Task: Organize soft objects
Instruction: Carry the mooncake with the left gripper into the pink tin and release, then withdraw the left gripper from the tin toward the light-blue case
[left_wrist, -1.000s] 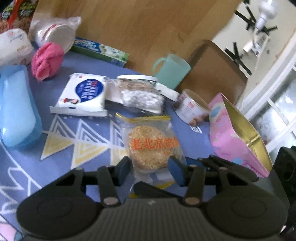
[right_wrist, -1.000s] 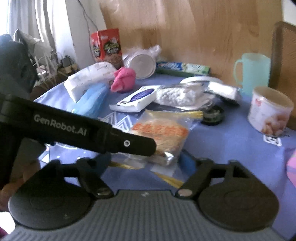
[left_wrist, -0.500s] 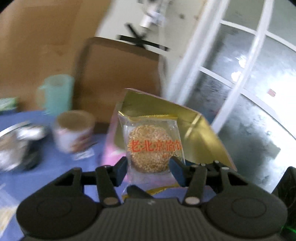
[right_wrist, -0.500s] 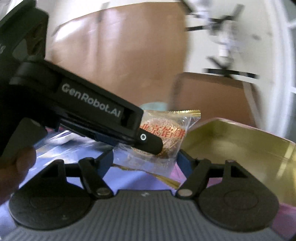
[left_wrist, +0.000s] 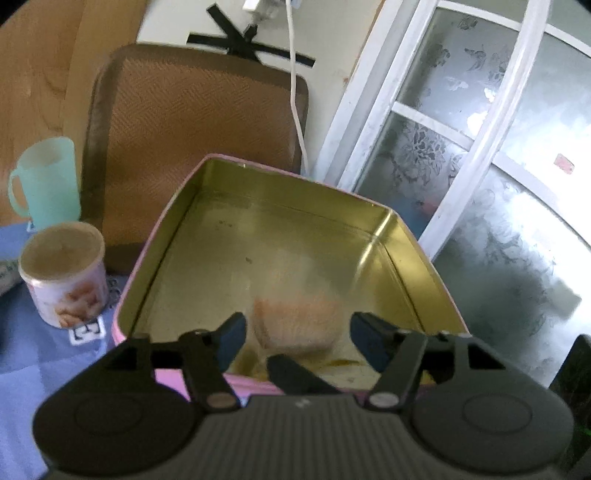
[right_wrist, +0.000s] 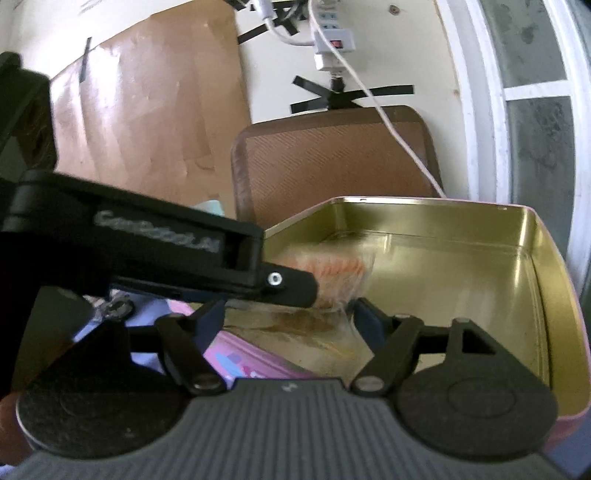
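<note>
A pink tin (left_wrist: 369, 205) with a gold inside stands open on the blue cloth. A wrapped sesame cake packet (left_wrist: 295, 325) is blurred in motion inside the tin, free of the fingers. My left gripper (left_wrist: 297, 341) is open just over the tin's near rim. In the right wrist view the packet (right_wrist: 332, 267) shows past the left gripper's tip, over the tin (right_wrist: 517, 251). My right gripper (right_wrist: 290, 323) is open at the tin's near edge, holding nothing.
A white printed can (left_wrist: 62, 275) and a mint green mug (left_wrist: 46, 182) stand left of the tin. A brown chair back (left_wrist: 195, 133) is behind them. A window (left_wrist: 498, 166) is on the right and a white cable (left_wrist: 295, 85) hangs down.
The left gripper carried the packet from the table over the tin, then opened. The packet has dropped from its fingers into the tin. The right gripper followed alongside, staying open.
</note>
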